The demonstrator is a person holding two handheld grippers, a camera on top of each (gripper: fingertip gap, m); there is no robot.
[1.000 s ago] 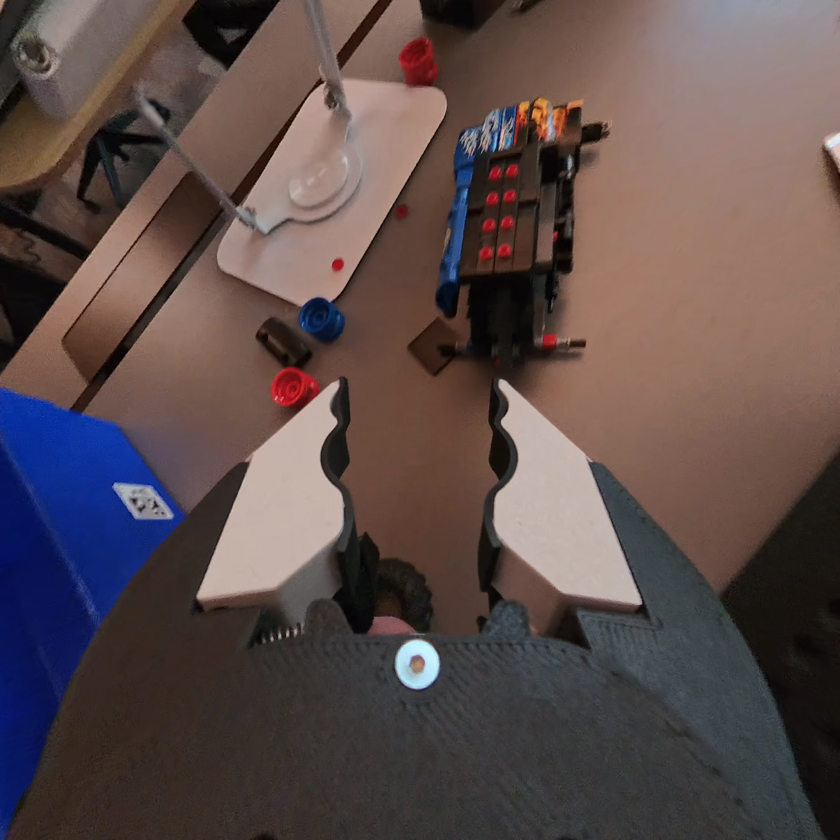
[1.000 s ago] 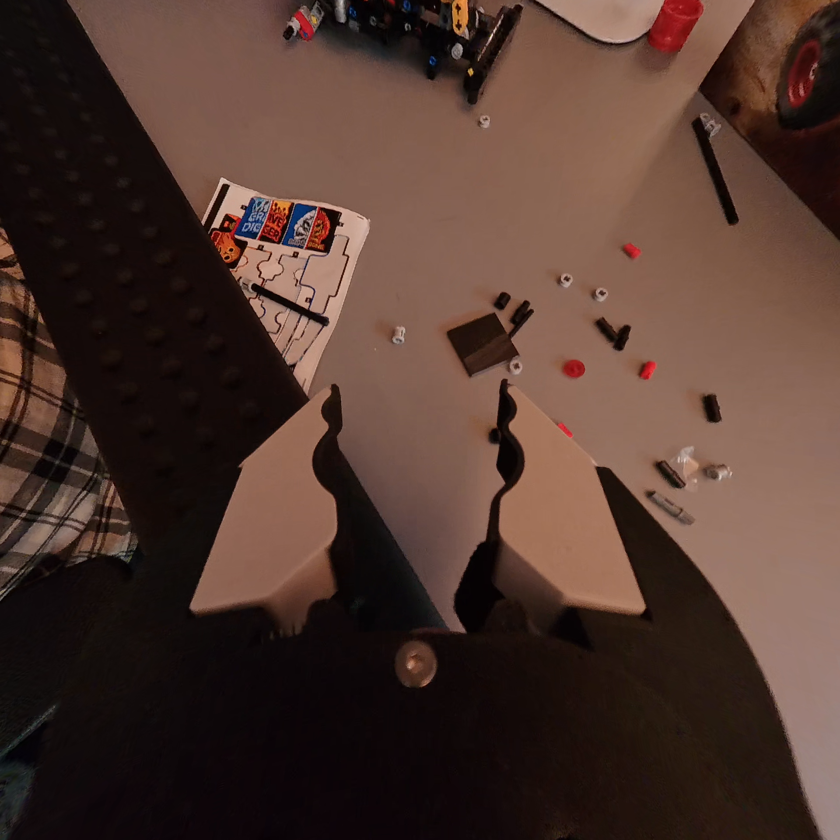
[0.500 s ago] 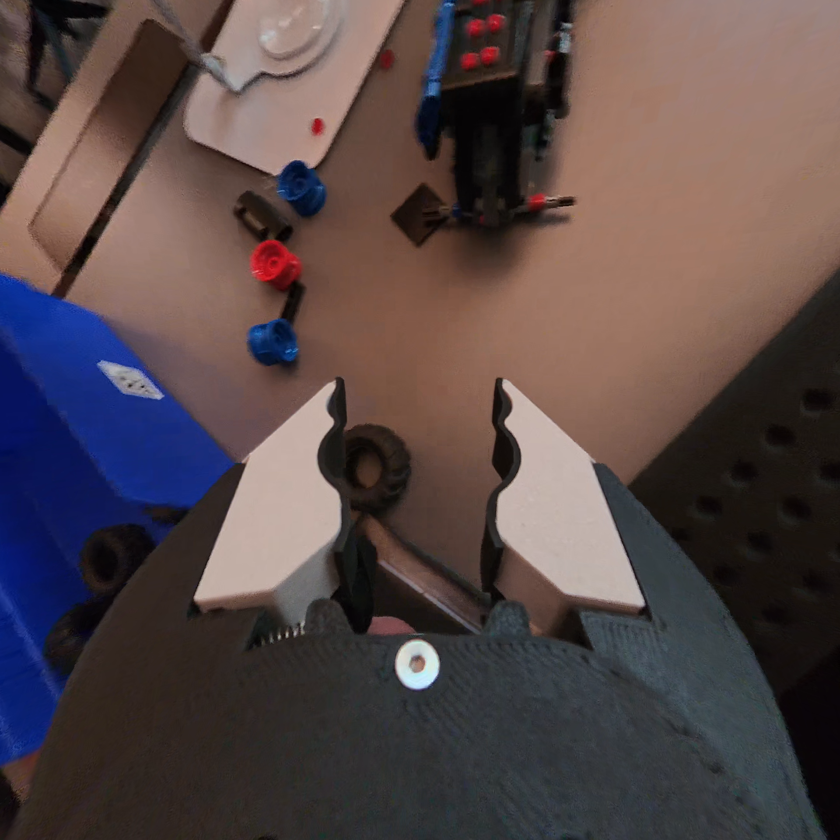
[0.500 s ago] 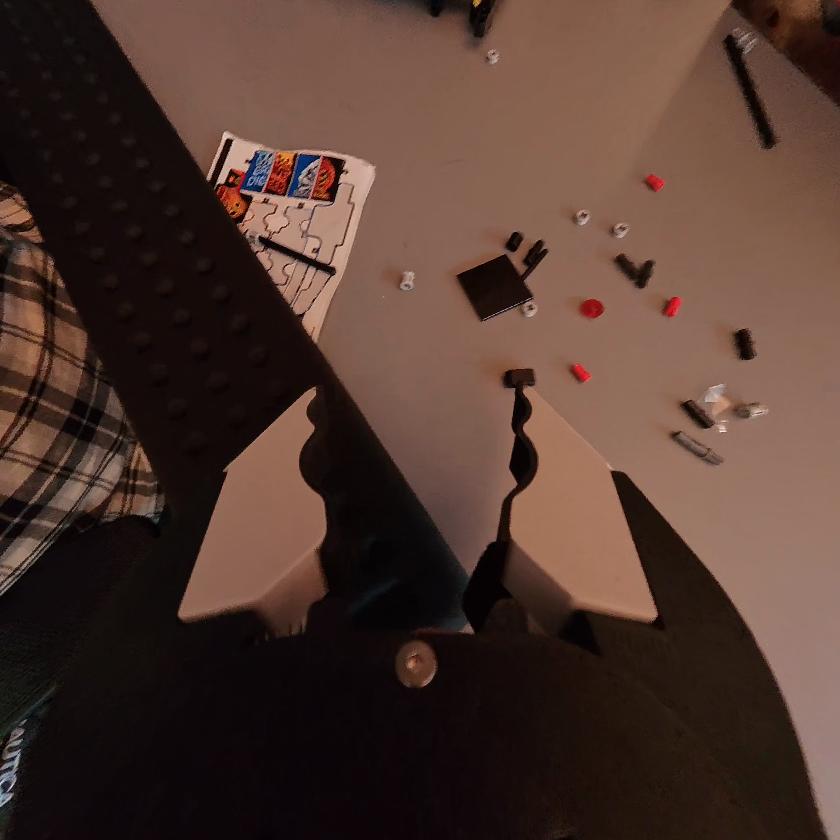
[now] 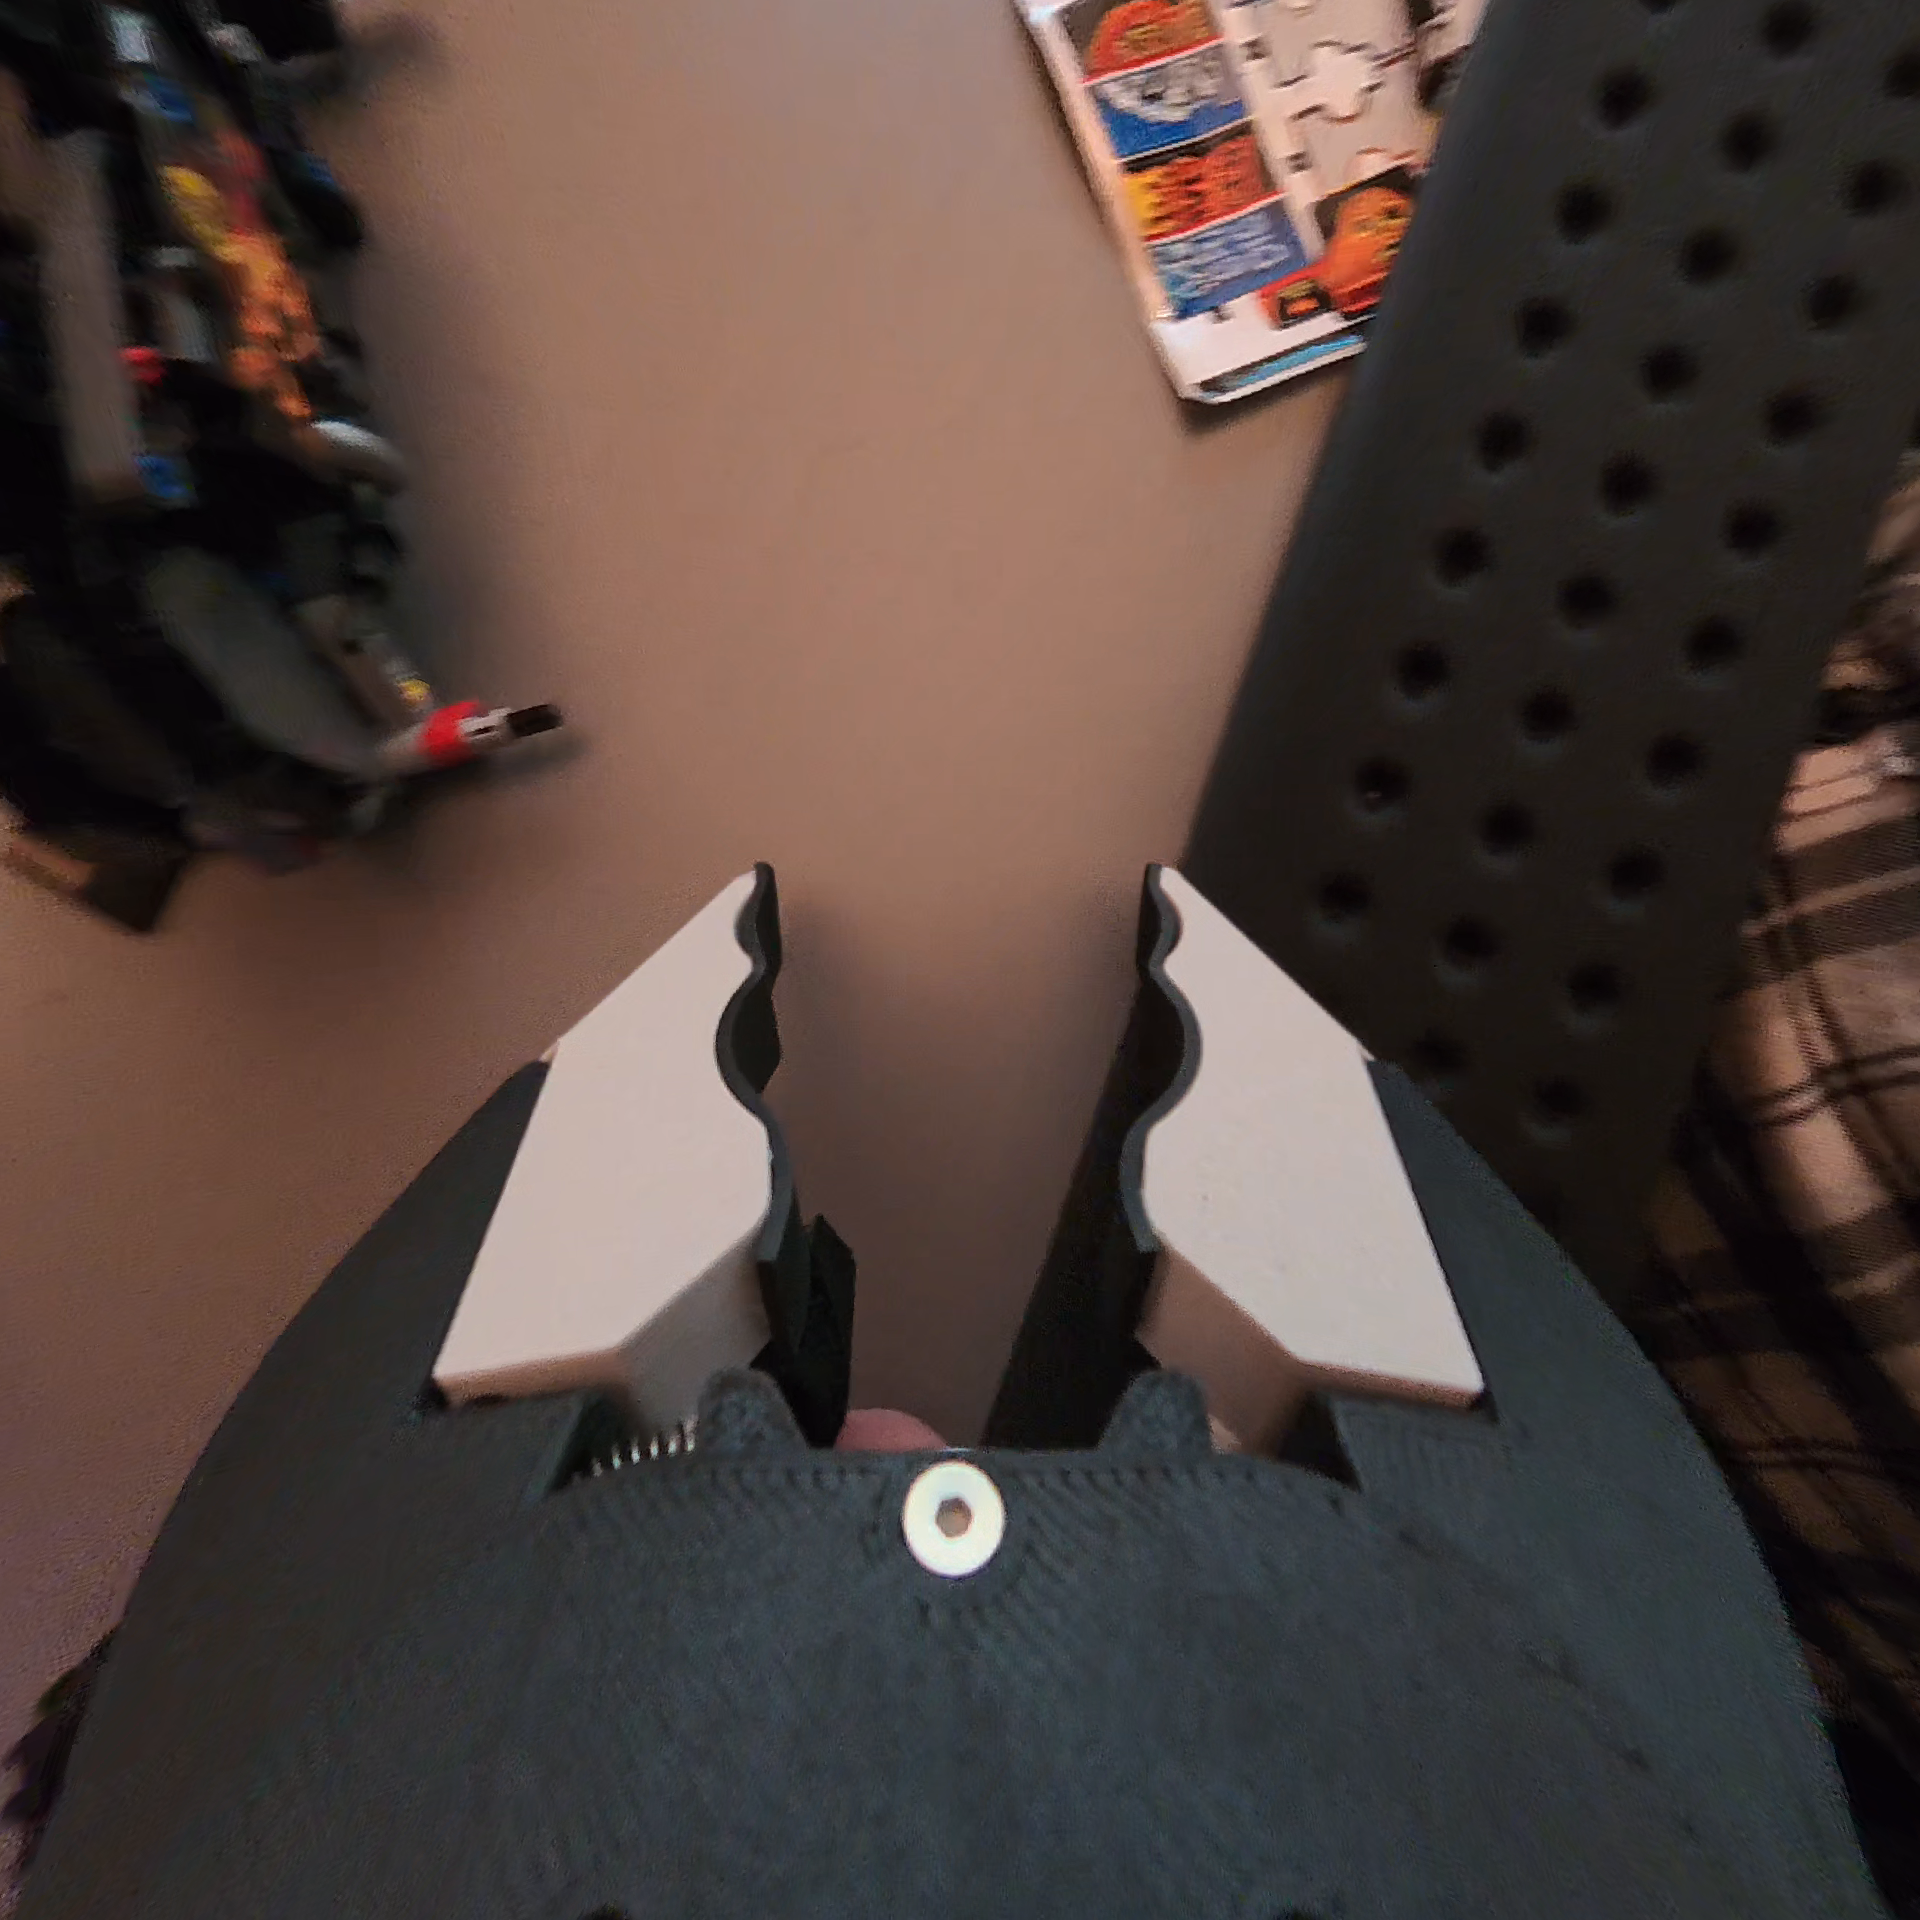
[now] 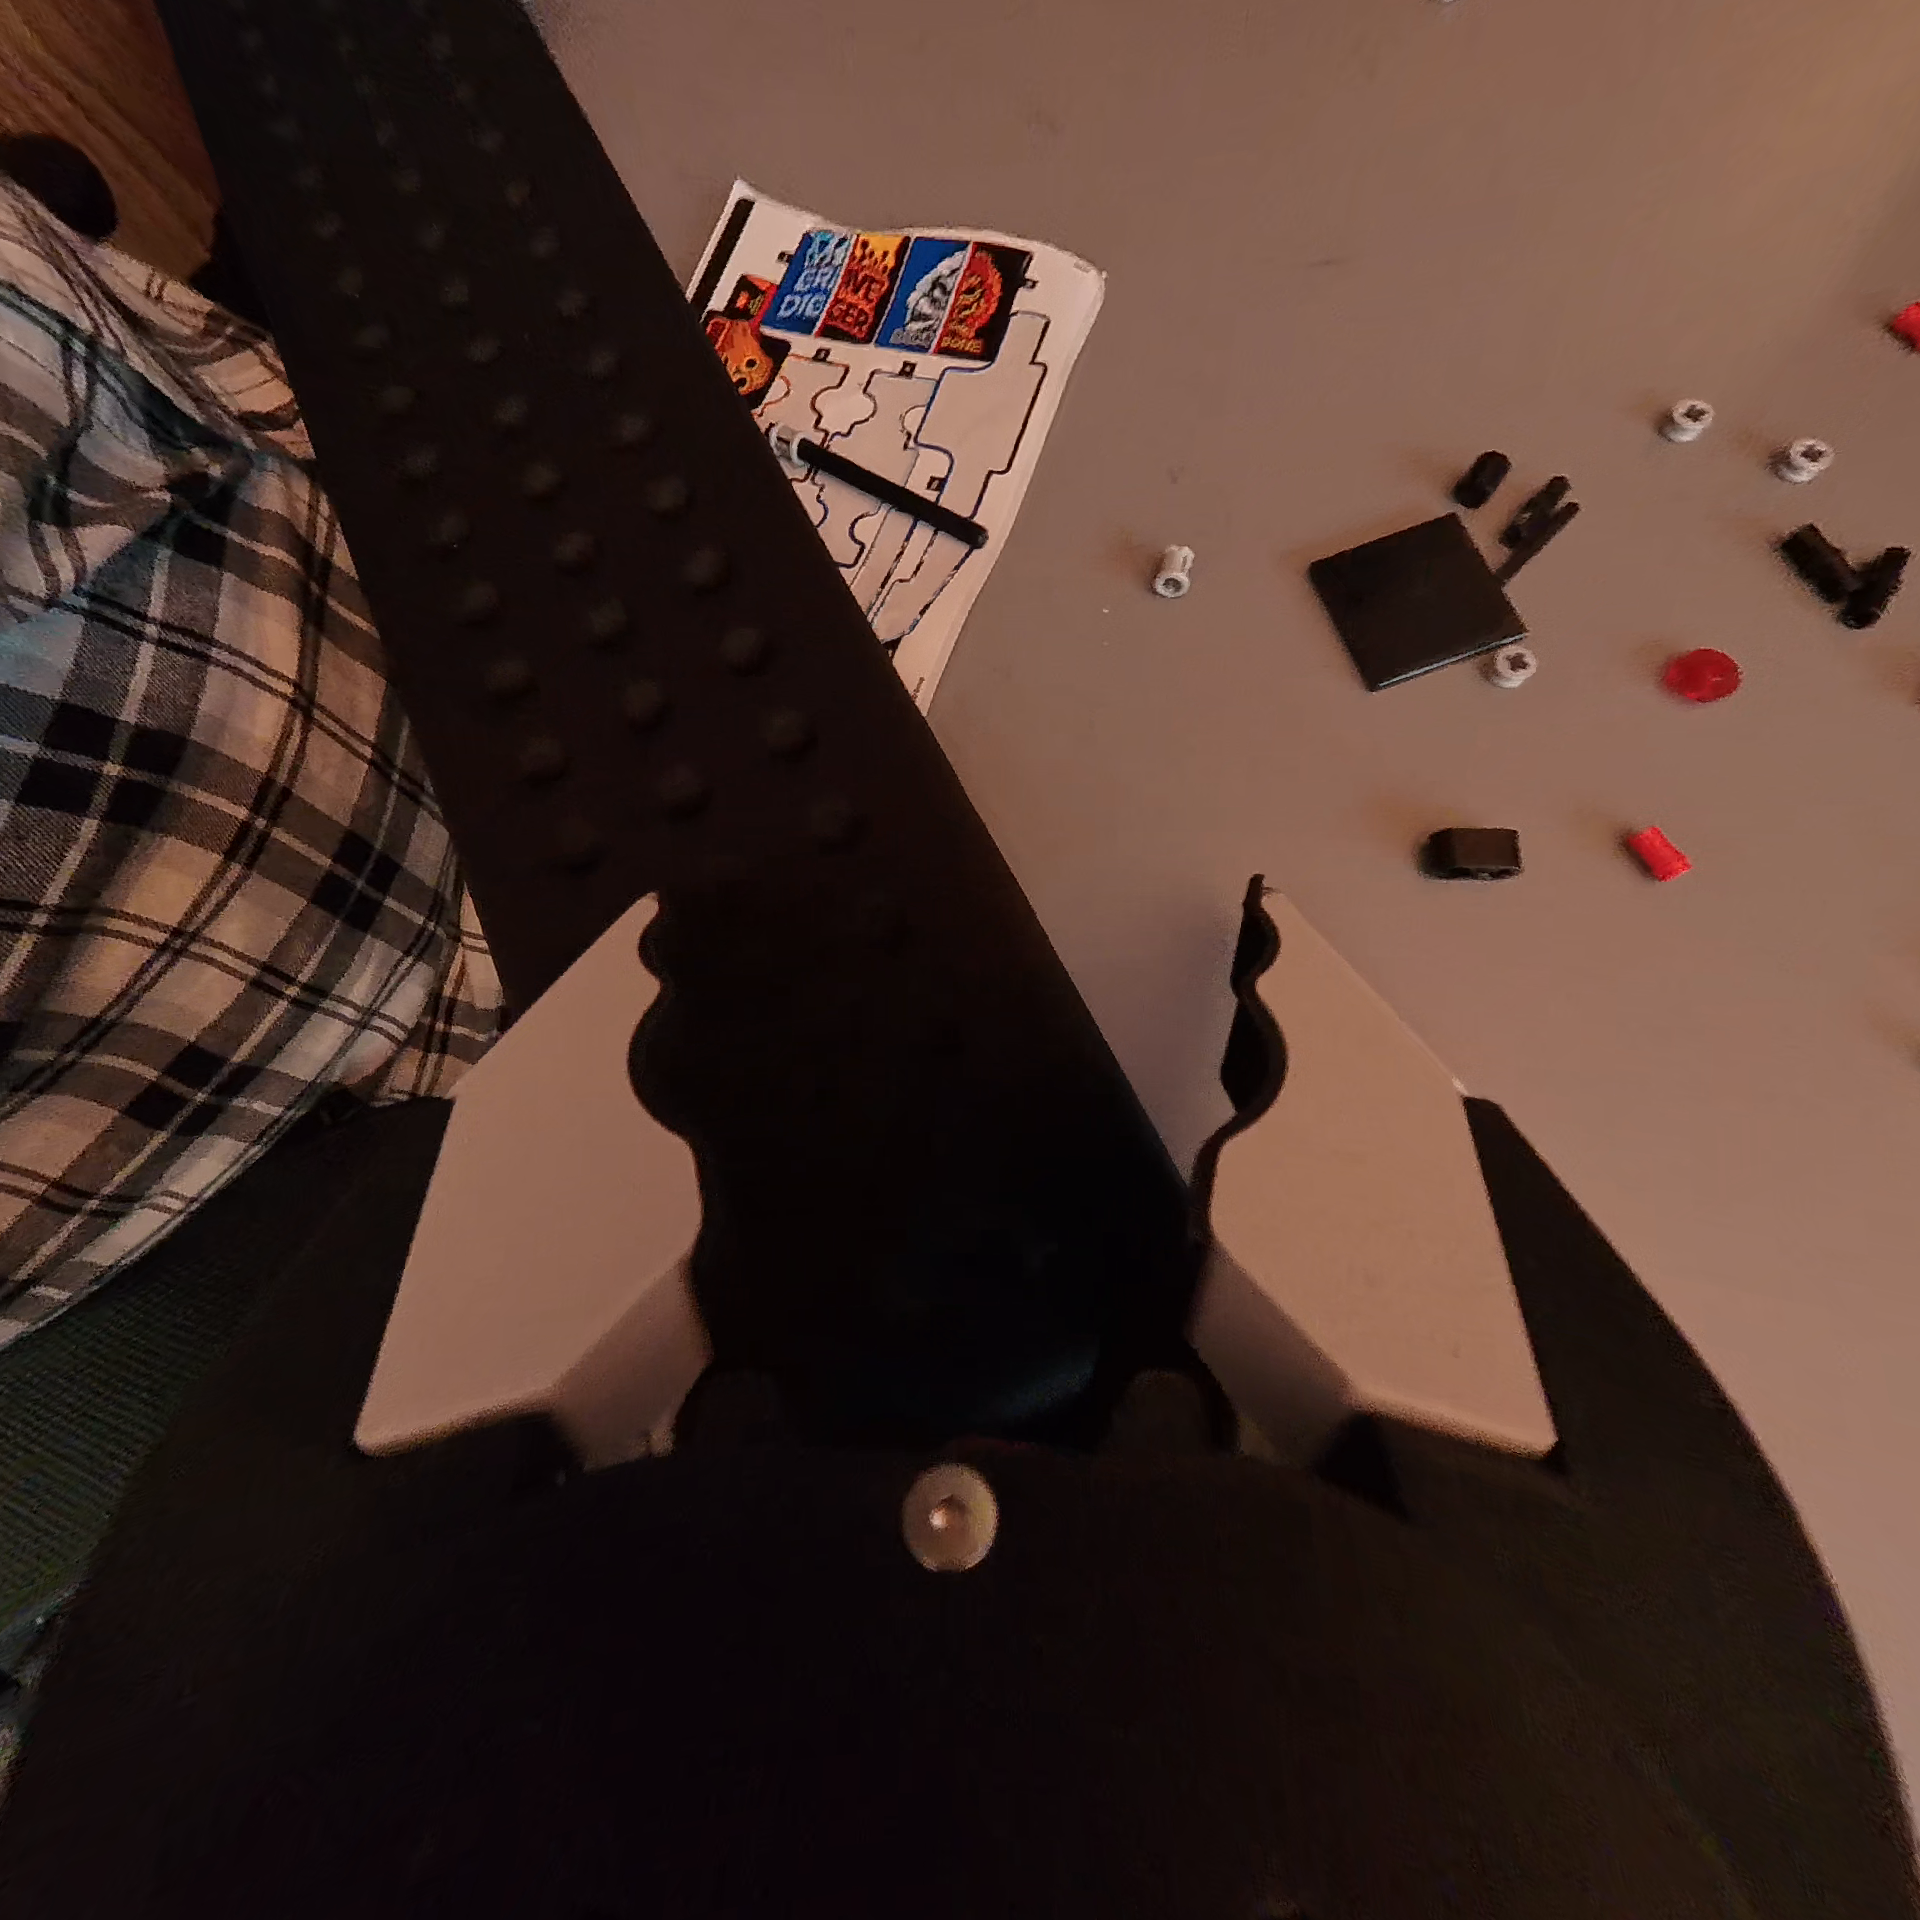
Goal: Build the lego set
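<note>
The partly built Lego vehicle point(image 5: 208, 468) lies blurred at the left of the left wrist view, with a red-tipped axle point(image 5: 457, 727) sticking out of it. My left gripper point(image 5: 956, 894) is open and empty over bare table to the right of it. My right gripper point(image 6: 953, 899) is open and empty at the table's near edge. Loose parts lie ahead and to its right: a black square tile point(image 6: 1413, 603), a red round piece point(image 6: 1701, 675), a small black piece point(image 6: 1470, 852), a small red piece point(image 6: 1657, 854) and white bushes point(image 6: 1172, 571).
A sticker sheet point(image 6: 935, 416) with a black axle point(image 6: 894, 499) on it lies by the near edge; it also shows in the left wrist view point(image 5: 1226, 187). A black perforated strip point(image 6: 540, 520) point(image 5: 1558, 520) runs along that edge, with plaid cloth point(image 6: 156, 727) beyond it. There is about 30 centimeters between the tips of the two grippers. The small black piece point(image 6: 1470, 852) is closer to my right gripper, around 4 centimeters from its tips; the left tips are 35 centimeters off. Measured from the fingertips, the red-tipped axle point(image 5: 457, 727) is 7 centimeters or so from the left gripper and 35 centimeters from the right.
My left gripper has swung right, away from the wheels and blue bin, so the vehicle now sits at its left. My right gripper has shifted left, away from the small black piece.
</note>
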